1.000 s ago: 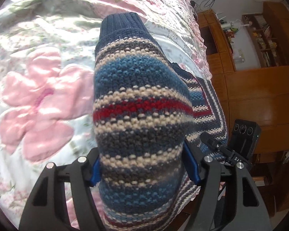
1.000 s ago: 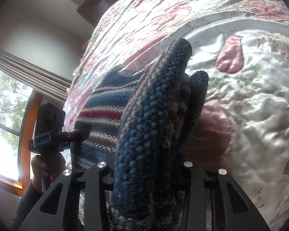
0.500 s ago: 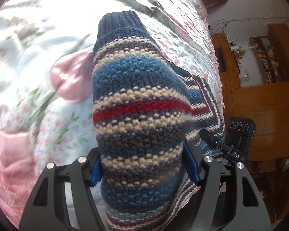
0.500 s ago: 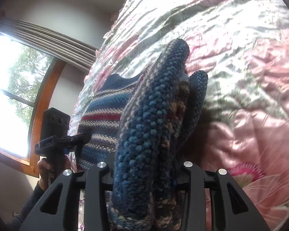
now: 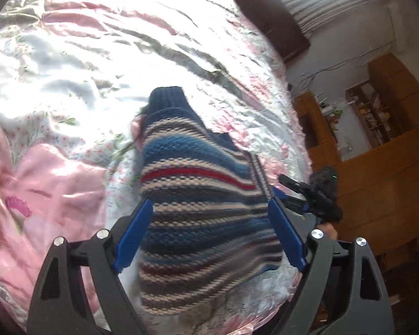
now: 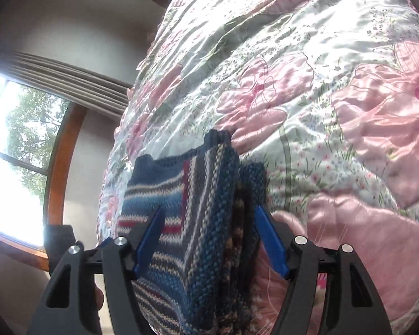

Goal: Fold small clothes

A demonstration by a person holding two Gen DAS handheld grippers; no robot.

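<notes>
Left wrist view, striped sweater [image 5: 198,195] on quilt [image 5: 69,55], between spread left tongs [image 5: 209,220], right tongs [image 6: 209,229] likewise spread.

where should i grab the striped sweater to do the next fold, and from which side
Likely the thick folded edge of the striped sweater nearest the grippers, approached low from the near side. In both wrist views the knit lies on the quilt with its dark ribbed end pointing away, and the stacked layers bulge between the spread fingers of the right gripper; the left gripper is open too.
</notes>
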